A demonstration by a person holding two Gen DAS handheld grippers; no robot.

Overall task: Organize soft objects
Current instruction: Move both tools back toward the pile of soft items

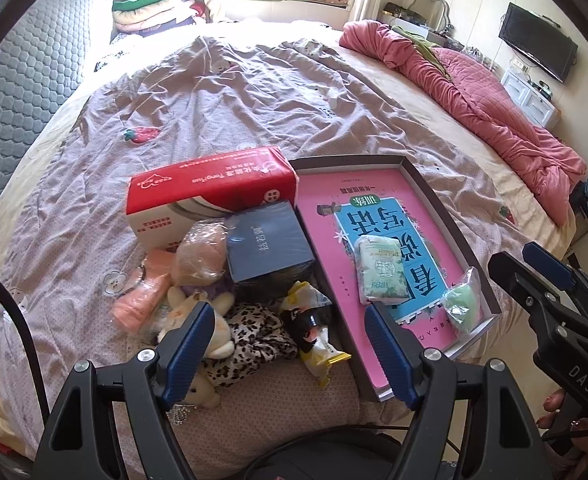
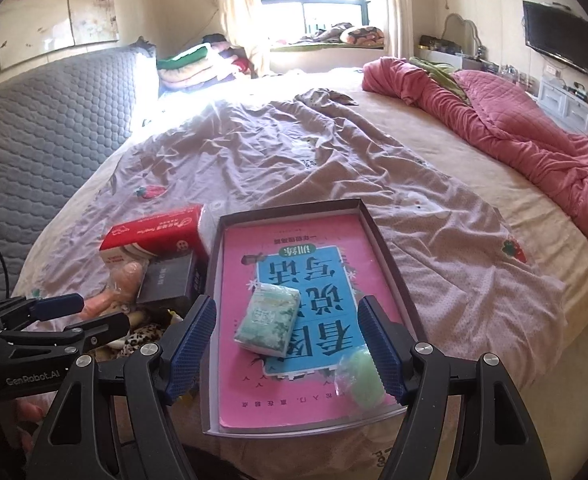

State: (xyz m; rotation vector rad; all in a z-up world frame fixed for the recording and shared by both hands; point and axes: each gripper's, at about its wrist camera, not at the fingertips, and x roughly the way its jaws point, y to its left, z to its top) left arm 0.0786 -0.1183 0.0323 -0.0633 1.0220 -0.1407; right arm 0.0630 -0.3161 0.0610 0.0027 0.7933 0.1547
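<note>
A shallow grey box [image 1: 434, 192] [image 2: 390, 256] lined with a pink and blue book lies on the bed. In it lie a green tissue pack [image 1: 380, 270] [image 2: 267, 318] and a bagged green sponge [image 1: 464, 304] [image 2: 364, 378]. Left of it is a pile: leopard-print cloth [image 1: 253, 340], plush bear [image 1: 207, 394], bagged plush [image 1: 199, 256], pink roll [image 1: 143, 298], snack packet [image 1: 314, 328], navy box [image 1: 267, 246], red tissue pack [image 1: 209, 192]. My left gripper [image 1: 289, 348] is open and empty over the pile. My right gripper [image 2: 285, 344] is open and empty over the box's near end.
The bed is covered by a wrinkled lilac sheet [image 1: 233, 96]. A pink quilt [image 1: 474, 92] is bunched along the right side. A grey padded headboard [image 1: 17, 92] is at left, folded bedding [image 1: 153, 8] at the far end, and a TV [image 2: 558, 36] on the right wall.
</note>
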